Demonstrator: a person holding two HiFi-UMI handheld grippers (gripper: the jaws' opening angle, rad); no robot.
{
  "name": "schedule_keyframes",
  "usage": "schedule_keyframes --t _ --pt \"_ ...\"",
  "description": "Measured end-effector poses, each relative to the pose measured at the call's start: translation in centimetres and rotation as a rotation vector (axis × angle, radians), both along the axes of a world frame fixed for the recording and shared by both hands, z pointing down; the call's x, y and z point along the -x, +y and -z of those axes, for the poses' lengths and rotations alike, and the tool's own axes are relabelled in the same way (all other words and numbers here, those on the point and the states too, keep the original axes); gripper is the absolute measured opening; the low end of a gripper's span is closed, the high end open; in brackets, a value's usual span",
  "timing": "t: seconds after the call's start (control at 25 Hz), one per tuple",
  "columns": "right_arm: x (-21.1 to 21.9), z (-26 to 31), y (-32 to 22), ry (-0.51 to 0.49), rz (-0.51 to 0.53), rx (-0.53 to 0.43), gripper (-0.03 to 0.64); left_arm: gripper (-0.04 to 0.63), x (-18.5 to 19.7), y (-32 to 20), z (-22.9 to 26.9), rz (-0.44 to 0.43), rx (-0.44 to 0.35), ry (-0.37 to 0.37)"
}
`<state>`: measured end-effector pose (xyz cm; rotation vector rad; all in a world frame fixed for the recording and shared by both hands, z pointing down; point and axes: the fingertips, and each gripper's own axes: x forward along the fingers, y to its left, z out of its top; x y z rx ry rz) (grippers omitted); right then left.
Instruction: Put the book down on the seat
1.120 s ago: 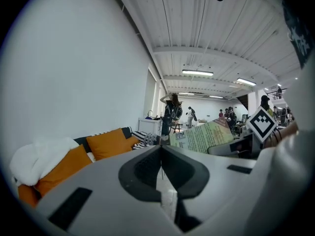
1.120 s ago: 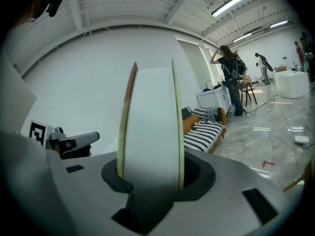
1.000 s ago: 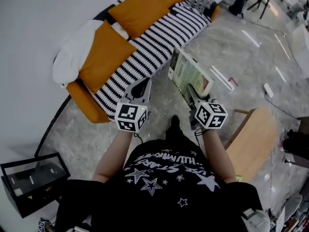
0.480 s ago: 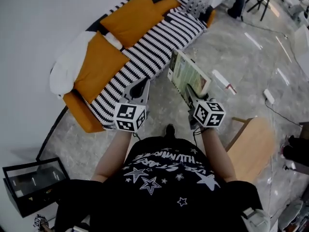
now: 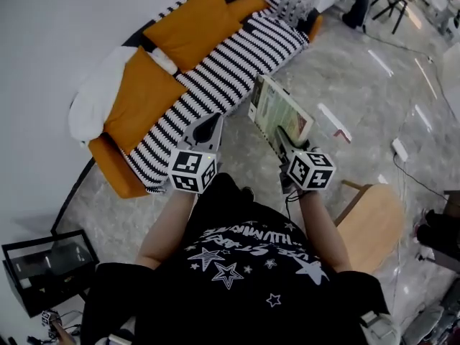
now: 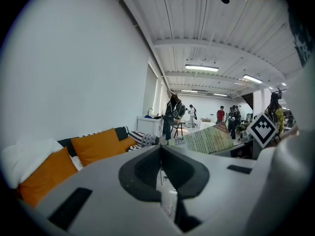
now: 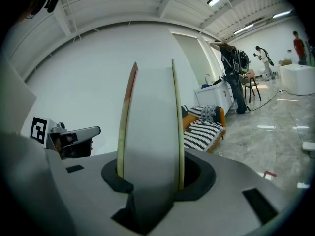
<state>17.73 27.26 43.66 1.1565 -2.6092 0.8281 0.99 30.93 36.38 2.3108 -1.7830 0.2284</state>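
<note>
In the head view my right gripper (image 5: 285, 141) is shut on the lower edge of a green-and-white book (image 5: 279, 111) and holds it upright over the marble floor, just in front of the sofa. The sofa's black-and-white striped seat (image 5: 215, 81) runs diagonally at the upper left, with orange cushions (image 5: 194, 20) behind it. My left gripper (image 5: 207, 129) hovers at the seat's front edge, shut and holding nothing. In the right gripper view the book (image 7: 150, 127) stands edge-on between the pads. The left gripper view shows the meeting jaws of my left gripper (image 6: 161, 149) and the book (image 6: 209, 140) to the right.
A white pillow (image 5: 90, 99) lies at the sofa's left end. A round wooden stool (image 5: 374, 218) stands at my right. A black glass case (image 5: 43, 268) sits on the floor at lower left. A white box (image 5: 334, 124) and a power strip (image 5: 399, 149) lie on the floor. People stand far off.
The head view has drifted slightly and the person's body has come nearer the sofa. Both grippers and the held book keep nearly the same places.
</note>
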Motion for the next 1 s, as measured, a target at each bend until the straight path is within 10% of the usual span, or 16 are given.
schedule_keyframes --t 1.0 --pt "6.4 -2.6 -19.4 0.046 -0.055 0.071 0.170 0.008 6.2 -21.9 -3.5 -0.068 0.073 0.051"
